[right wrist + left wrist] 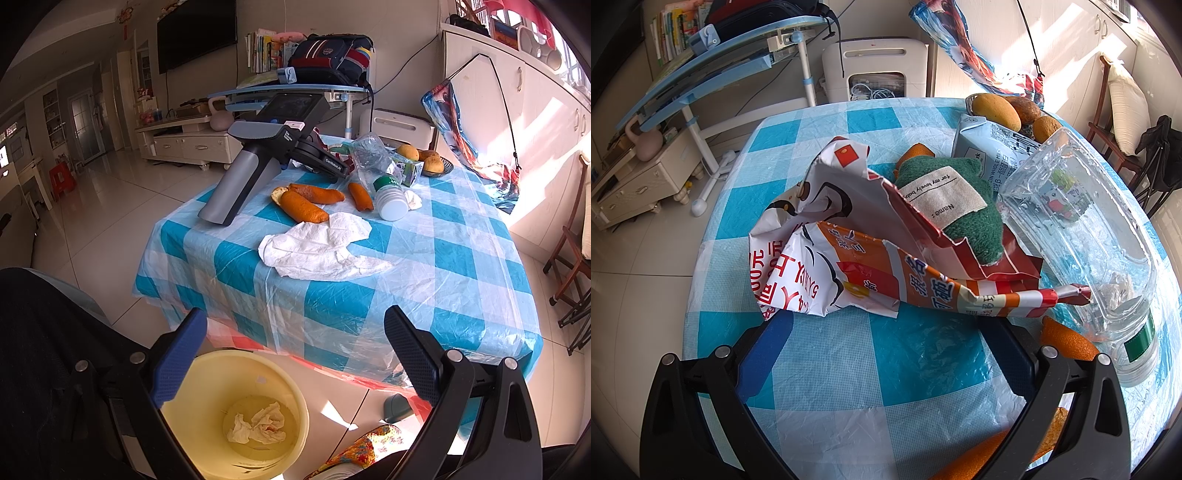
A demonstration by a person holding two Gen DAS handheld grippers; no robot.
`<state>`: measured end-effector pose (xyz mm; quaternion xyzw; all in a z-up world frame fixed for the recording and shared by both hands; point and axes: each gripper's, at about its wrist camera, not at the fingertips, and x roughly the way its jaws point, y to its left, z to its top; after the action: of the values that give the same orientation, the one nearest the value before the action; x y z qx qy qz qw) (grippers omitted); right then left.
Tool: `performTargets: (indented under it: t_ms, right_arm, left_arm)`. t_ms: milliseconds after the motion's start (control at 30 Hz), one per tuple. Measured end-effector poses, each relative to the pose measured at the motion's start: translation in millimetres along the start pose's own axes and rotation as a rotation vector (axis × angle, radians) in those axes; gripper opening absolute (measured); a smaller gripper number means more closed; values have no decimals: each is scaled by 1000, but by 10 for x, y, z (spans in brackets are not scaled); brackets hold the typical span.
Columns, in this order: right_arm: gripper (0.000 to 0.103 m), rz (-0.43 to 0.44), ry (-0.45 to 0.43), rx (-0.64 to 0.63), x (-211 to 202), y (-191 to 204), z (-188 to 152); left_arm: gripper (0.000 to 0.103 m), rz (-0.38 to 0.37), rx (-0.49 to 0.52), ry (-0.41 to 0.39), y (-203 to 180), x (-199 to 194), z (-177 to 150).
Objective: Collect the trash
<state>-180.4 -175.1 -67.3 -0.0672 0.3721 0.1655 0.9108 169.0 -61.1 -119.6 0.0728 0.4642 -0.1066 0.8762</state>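
our right gripper (291,354) hangs spread and empty over the yellow bin (236,413); our left gripper (882,332), also spread, faces the torn snack wrapper (849,258) on the table (879,387). a careless pinch could drag the plastic bottle (1082,236) beside it.

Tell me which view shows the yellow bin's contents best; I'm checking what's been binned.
The right wrist view: it looks down into the yellow bin, showing crumpled tissue at the bottom. The left wrist view shows only tabletop, no bin.
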Motion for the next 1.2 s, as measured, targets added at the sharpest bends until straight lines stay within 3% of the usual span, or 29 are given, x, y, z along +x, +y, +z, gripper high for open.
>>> performTargets:
  t_ms: [1200]
  right_arm:
    - [93, -3, -9, 6, -31, -35, 21]
  left_arm:
    - [96, 0, 0, 0, 0, -2, 5]
